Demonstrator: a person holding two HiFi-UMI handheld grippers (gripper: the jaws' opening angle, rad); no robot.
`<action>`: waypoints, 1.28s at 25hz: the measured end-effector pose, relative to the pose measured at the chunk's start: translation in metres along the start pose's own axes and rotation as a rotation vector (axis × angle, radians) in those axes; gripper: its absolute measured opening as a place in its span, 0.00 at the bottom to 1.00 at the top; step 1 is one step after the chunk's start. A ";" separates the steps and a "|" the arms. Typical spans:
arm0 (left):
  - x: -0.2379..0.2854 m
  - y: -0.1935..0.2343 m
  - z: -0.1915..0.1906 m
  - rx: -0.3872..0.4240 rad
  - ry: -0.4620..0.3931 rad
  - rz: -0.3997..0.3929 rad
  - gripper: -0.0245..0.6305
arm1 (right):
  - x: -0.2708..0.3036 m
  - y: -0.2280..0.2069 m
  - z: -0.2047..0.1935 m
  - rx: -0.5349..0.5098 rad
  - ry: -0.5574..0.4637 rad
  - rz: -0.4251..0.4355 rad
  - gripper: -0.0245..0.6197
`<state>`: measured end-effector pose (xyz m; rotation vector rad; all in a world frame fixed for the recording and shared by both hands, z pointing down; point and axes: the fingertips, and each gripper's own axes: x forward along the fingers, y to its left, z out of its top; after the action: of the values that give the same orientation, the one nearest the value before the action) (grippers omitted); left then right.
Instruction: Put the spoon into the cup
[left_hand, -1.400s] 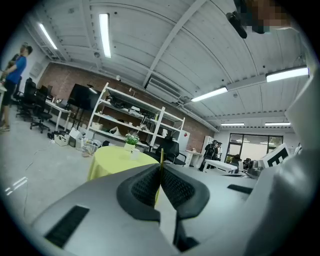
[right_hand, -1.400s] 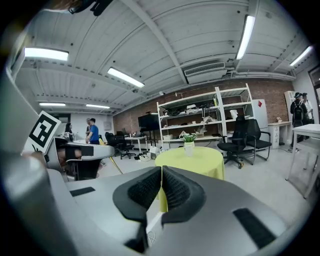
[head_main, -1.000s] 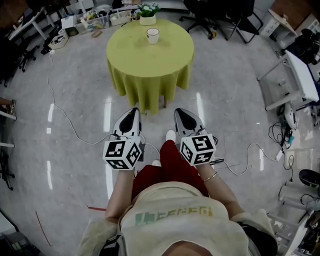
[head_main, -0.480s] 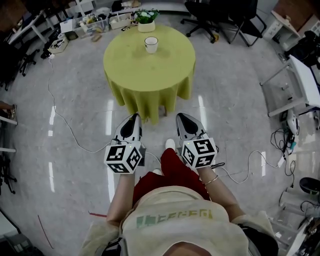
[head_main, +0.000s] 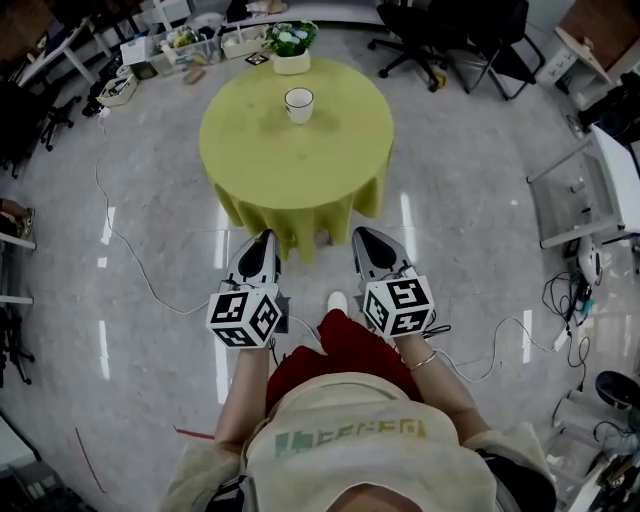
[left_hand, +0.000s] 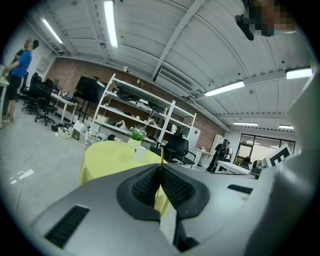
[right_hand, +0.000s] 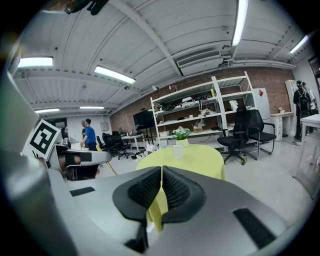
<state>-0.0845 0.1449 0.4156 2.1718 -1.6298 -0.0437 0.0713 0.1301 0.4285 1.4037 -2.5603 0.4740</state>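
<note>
Left gripper (head_main: 264, 240), right gripper (head_main: 361, 236): both clenched, empty, near; cup (head_main: 298, 104) far on yellow table (head_main: 300, 170)

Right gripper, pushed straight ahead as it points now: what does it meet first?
Probably the yellow tablecloth at the table's near edge, short of the cup; only floor shows between, though depth is unclear.

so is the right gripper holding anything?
No, in the right gripper view the right gripper has its jaws closed against each other with nothing between them.
</note>
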 end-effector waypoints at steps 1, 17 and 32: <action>0.008 0.000 0.002 -0.001 0.000 0.005 0.07 | 0.005 -0.006 0.003 0.001 0.003 0.002 0.10; 0.113 -0.009 0.024 0.007 -0.005 0.042 0.07 | 0.073 -0.084 0.031 -0.002 0.024 0.054 0.10; 0.151 -0.001 0.043 0.017 -0.021 0.076 0.07 | 0.100 -0.106 0.040 0.016 0.031 0.078 0.10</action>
<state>-0.0484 -0.0081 0.4099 2.1269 -1.7285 -0.0301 0.1073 -0.0161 0.4423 1.2948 -2.5996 0.5248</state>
